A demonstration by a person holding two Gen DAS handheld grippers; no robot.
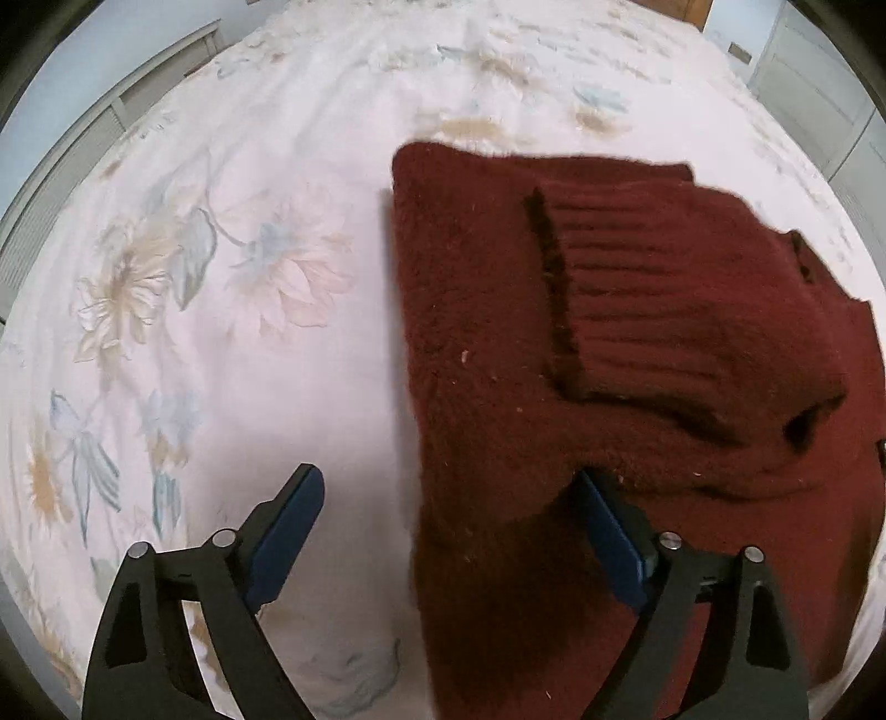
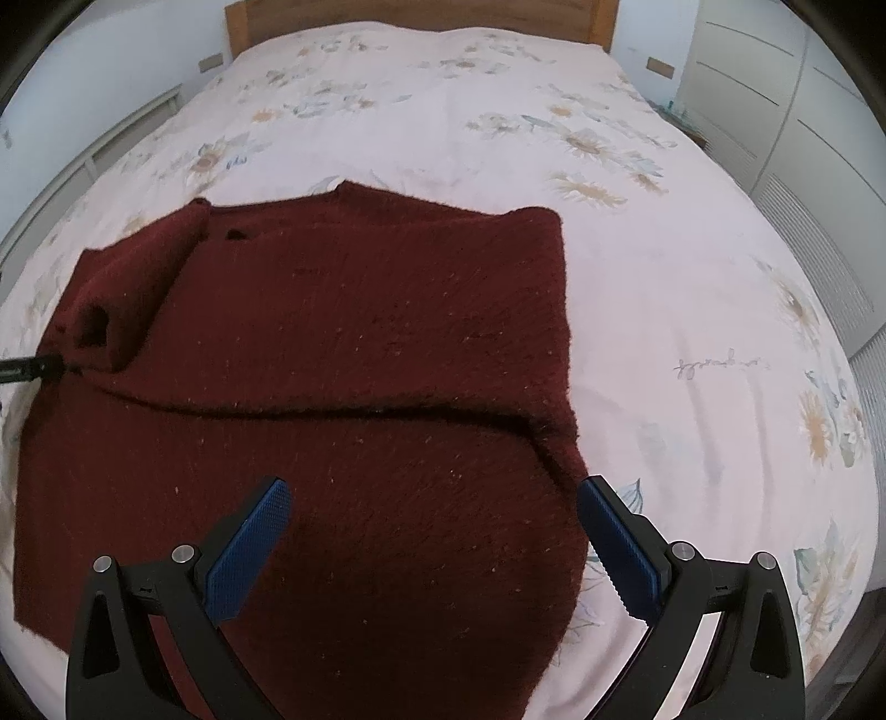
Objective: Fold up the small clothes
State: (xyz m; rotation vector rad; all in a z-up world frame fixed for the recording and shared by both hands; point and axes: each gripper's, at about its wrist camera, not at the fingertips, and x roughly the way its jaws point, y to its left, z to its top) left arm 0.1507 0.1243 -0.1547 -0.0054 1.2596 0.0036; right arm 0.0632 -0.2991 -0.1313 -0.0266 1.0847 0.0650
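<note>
A dark red knitted sweater (image 1: 498, 332) lies flat on a floral bedsheet (image 1: 249, 277). Its ribbed sleeve (image 1: 664, 299) is folded across the body. My left gripper (image 1: 448, 473) is open and points down over the sweater's left edge, one finger above the sheet and the other above the knit, with nothing gripped. In the right wrist view the sweater (image 2: 360, 310) shows a fold line across its middle and the sleeve (image 2: 127, 288) at upper left. My right gripper (image 2: 434, 483) is open above the lower right part, its right finger at the edge.
The bed (image 2: 692, 332) stretches far behind and to the right of the sweater. A wooden headboard (image 2: 415, 16) stands at the far end, white wardrobe doors (image 2: 775, 111) on the right and a low white panel (image 1: 83, 144) on the left. A black tip (image 2: 27, 368) touches the sleeve.
</note>
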